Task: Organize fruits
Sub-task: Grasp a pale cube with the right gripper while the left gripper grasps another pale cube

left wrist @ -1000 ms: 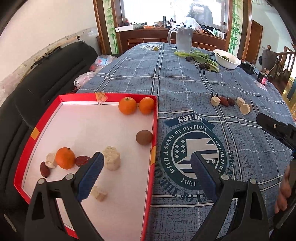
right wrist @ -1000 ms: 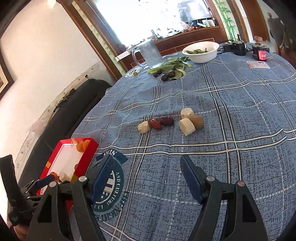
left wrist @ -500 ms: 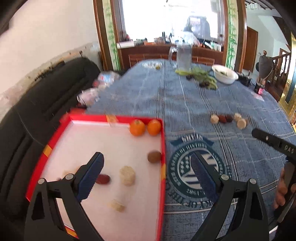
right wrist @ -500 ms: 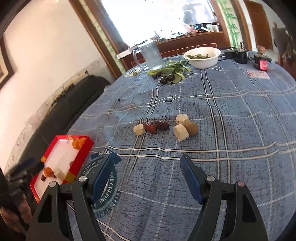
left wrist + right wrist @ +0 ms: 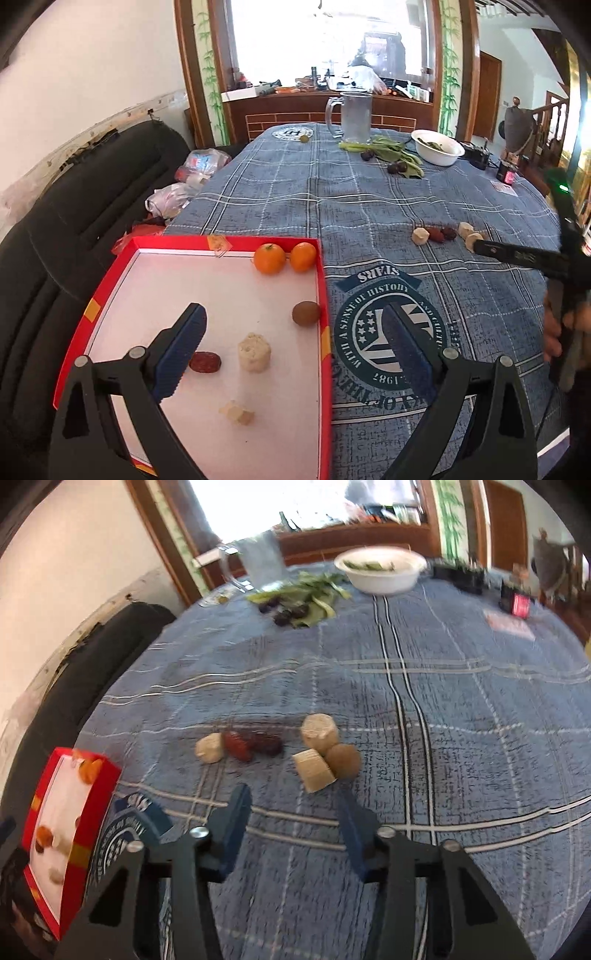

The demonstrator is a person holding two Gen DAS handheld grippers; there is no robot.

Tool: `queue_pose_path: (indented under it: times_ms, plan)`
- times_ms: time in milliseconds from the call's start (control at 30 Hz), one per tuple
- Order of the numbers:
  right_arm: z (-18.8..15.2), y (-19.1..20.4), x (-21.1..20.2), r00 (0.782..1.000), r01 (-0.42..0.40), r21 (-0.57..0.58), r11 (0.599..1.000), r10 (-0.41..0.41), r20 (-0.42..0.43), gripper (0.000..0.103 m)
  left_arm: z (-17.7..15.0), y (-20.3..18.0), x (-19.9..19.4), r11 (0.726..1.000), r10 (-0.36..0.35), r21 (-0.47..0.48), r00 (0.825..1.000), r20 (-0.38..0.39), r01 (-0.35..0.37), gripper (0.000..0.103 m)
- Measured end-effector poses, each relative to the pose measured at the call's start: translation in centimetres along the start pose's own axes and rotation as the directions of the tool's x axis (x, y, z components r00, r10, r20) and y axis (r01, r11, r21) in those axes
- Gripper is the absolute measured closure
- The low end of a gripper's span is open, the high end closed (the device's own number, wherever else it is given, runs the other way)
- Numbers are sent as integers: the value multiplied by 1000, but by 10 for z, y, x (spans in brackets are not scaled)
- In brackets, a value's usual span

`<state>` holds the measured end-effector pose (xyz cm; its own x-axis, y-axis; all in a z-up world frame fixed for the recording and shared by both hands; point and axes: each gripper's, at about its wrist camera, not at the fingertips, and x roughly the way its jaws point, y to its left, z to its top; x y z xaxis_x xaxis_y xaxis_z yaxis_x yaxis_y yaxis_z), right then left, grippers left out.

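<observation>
A red tray (image 5: 322,280) with a white floor lies at the table's left edge. It holds two oranges (image 5: 269,258), a kiwi (image 5: 306,313), a pale fruit chunk (image 5: 254,352), a red date (image 5: 205,362) and small pale pieces (image 5: 236,413). My left gripper (image 5: 291,341) is open and empty above the tray. On the cloth lies a row of pale chunks (image 5: 314,770), two dates (image 5: 251,744) and a kiwi (image 5: 343,760). My right gripper (image 5: 293,823) is open and empty just short of that row. It shows in the left wrist view (image 5: 517,254) too.
A glass jug (image 5: 354,118), green leaves with dark fruits (image 5: 391,155) and a white bowl (image 5: 437,147) stand at the far end. A black sofa (image 5: 55,229) with plastic bags runs along the table's left. The tray also shows in the right wrist view (image 5: 103,786).
My right gripper has moved forward and down toward the row of fruit on the cloth. My left gripper has drawn back and risen over the tray. Both stay open.
</observation>
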<state>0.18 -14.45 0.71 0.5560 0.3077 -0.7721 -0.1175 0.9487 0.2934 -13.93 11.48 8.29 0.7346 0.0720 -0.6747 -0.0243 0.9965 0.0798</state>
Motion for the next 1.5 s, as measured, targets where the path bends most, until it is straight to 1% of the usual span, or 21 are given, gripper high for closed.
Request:
queue_pose_path:
  times_ms: [100,200,233,267,333,433,500,567,667,733,767,867,967,1000,1033,1067,1100,1233,1367,1467,1500]
  plan:
    - [5,1,5,1000,14,-13,1000,-14,-3,64,4,-7,2,1000,-7,21,1000,2,7,7]
    - [7,4,7,1000,17,-35,999,-17,10,64,9,-15,9,999,-15,38,1000,-12,16,7]
    - [7,5,8,999,29,-56,998,-28,23,66,11,-18,11,999,-16,43,1000,-15,17,7]
    - [6,6,9,999,42,-68,997,-39,37,73,13,-22,15,999,-16,51,1000,-20,17,7]
    - [3,4,7,998,27,-87,996,-22,53,73,16,-32,21,997,-8,75,999,-31,10,7]
    - [4,-2,5,999,-5,-87,996,9,41,73,23,-49,29,993,-5,120,999,-37,10,7]
    - [5,-7,2,999,-25,-66,997,26,25,74,29,-62,39,989,7,149,999,-50,0,7]
    - [9,-19,-6,997,-73,-1,997,73,18,74,36,-73,49,985,6,171,998,-64,5,7]
    - [15,-38,-19,987,-157,97,983,153,45,74,48,-92,69,978,14,210,996,-83,4,7]
    - [17,-50,-26,980,-194,152,969,185,71,74,55,-102,84,973,25,230,995,-99,-2,7]
    - [19,-58,-29,978,-204,187,961,191,83,73,60,-109,95,971,29,239,993,-113,-1,7]
    - [21,-70,-29,977,-211,250,945,197,81,73,68,-122,119,966,21,259,990,-143,17,7]
    - [20,-74,-26,973,-230,284,931,218,72,73,73,-136,138,959,-26,273,983,-184,76,7]
    - [21,-75,-27,972,-234,287,929,223,70,73,73,-140,144,957,-28,278,980,-196,83,11]
    - [20,-74,-27,971,-237,288,928,228,67,73,73,-143,148,955,-25,284,978,-205,84,18]
    - [20,-73,-28,971,-239,284,929,230,64,73,73,-144,152,954,-25,288,976,-216,88,22]
    - [22,-72,-26,971,-240,280,929,233,61,73,74,-145,157,954,-28,284,974,-227,94,29]
    - [23,-71,-22,970,-245,275,930,239,55,73,76,-146,165,959,-61,253,967,-248,126,31]
    - [24,-70,-20,969,-246,272,930,240,57,73,80,-150,172,960,-83,239,965,-247,144,37]
    - [25,-70,-18,970,-244,274,930,238,54,73,82,-149,174,962,-127,205,958,-256,182,47]
    - [25,-71,-18,970,-244,275,930,239,53,73,82,-148,175,961,-152,187,953,-262,204,56]
